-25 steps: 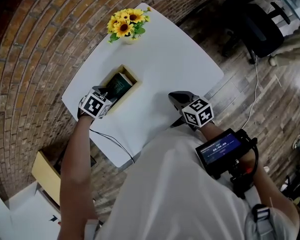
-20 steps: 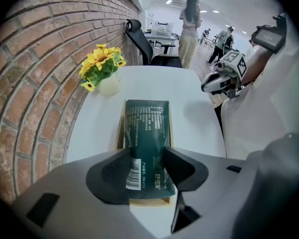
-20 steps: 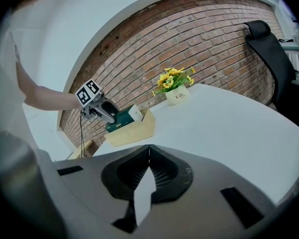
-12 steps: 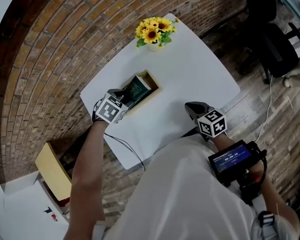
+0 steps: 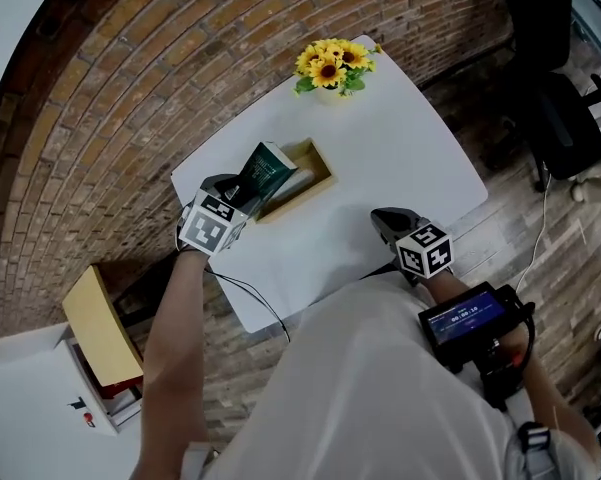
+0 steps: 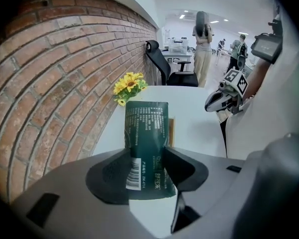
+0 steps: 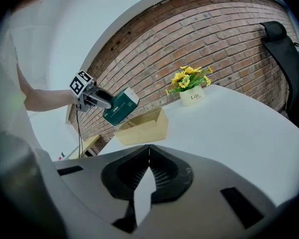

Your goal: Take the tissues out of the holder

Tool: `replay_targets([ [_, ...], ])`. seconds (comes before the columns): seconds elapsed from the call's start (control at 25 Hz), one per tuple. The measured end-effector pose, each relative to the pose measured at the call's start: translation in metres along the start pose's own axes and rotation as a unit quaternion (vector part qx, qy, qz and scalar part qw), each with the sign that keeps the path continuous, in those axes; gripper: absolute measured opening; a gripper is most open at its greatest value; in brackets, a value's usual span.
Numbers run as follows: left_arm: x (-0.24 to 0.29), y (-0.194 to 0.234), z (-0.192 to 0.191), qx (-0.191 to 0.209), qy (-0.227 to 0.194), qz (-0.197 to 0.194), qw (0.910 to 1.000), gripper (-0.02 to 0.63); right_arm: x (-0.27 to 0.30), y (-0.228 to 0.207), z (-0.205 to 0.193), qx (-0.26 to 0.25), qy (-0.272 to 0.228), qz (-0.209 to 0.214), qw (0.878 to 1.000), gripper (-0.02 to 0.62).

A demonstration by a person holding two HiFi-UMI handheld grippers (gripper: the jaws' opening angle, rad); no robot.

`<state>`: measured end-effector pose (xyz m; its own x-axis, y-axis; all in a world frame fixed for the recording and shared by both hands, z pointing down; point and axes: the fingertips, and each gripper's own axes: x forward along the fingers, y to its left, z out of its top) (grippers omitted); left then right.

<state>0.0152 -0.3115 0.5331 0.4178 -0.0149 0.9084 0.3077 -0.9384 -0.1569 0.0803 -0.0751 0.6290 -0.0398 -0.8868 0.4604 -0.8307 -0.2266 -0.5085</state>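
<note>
My left gripper [image 6: 145, 156] is shut on a dark green tissue pack [image 6: 146, 128] and holds it tilted in the air, just above the left end of the wooden holder [image 5: 317, 173]. In the head view the pack [image 5: 265, 171] sticks out from the left gripper [image 5: 232, 194] toward the holder. From the right gripper view the pack [image 7: 120, 106] hangs clear over the holder [image 7: 144, 128]. My right gripper [image 7: 149, 147] is shut on nothing and hovers over the white table [image 5: 400, 153] near its front edge, where the head view shows it too [image 5: 390, 223].
A pot of sunflowers [image 5: 335, 65] stands at the table's far corner. A brick wall [image 6: 54, 83] runs along the table's left side. A black office chair [image 6: 166, 68] and a standing person [image 6: 203, 49] are beyond the table. A tan box [image 5: 98, 328] sits on the floor at left.
The left gripper has lifted the tissue pack up out of the holder and back to the left. The right gripper has stayed by the front edge.
</note>
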Motion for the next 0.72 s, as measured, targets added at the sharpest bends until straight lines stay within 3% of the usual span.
replay_targets([
  [0.32, -0.028, 0.005, -0.036, -0.057, -0.004, 0.041, 0.9976, 0.227, 0.016, 0.020, -0.001, -0.024, 0.020, 0.028, 0.999, 0.006],
  [0.72, -0.048, 0.001, -0.122, -0.162, 0.026, 0.070, 0.9840, 0.227, 0.036, 0.047, -0.006, -0.052, 0.048, 0.065, 0.995, 0.006],
])
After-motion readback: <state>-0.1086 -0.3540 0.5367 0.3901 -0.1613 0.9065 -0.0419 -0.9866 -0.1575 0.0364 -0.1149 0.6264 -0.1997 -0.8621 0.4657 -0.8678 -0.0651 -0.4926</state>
